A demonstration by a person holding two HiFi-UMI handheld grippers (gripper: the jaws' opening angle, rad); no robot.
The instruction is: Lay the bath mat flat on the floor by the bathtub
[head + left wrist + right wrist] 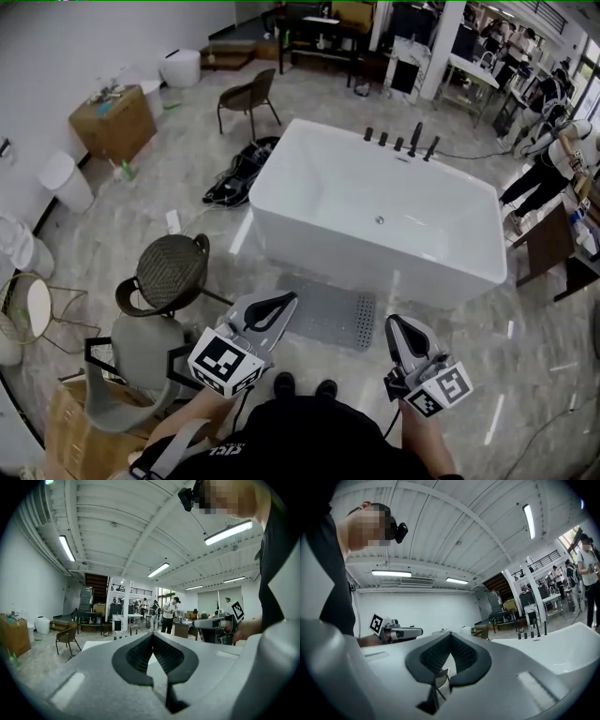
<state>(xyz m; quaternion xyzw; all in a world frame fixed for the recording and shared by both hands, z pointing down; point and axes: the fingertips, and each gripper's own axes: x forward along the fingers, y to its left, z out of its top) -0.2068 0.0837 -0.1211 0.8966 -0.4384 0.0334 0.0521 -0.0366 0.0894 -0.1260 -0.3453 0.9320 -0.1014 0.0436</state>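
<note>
Bath mat (336,317) left edge hidden behind left gripper (289,300); bathtub (375,202) just beyond

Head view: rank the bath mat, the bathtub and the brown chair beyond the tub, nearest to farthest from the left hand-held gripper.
1. bath mat: on the floor, just below and right of the left hand-held gripper.
2. bathtub: right behind the mat, in the centre.
3. brown chair: past the tub's far left corner, near the top of the view.

Dark round woven-seat chair (172,272) just beside a pale grey chair (141,361); brown wicker armchair (248,98) and low wooden cabinet (114,122) further back.
</note>
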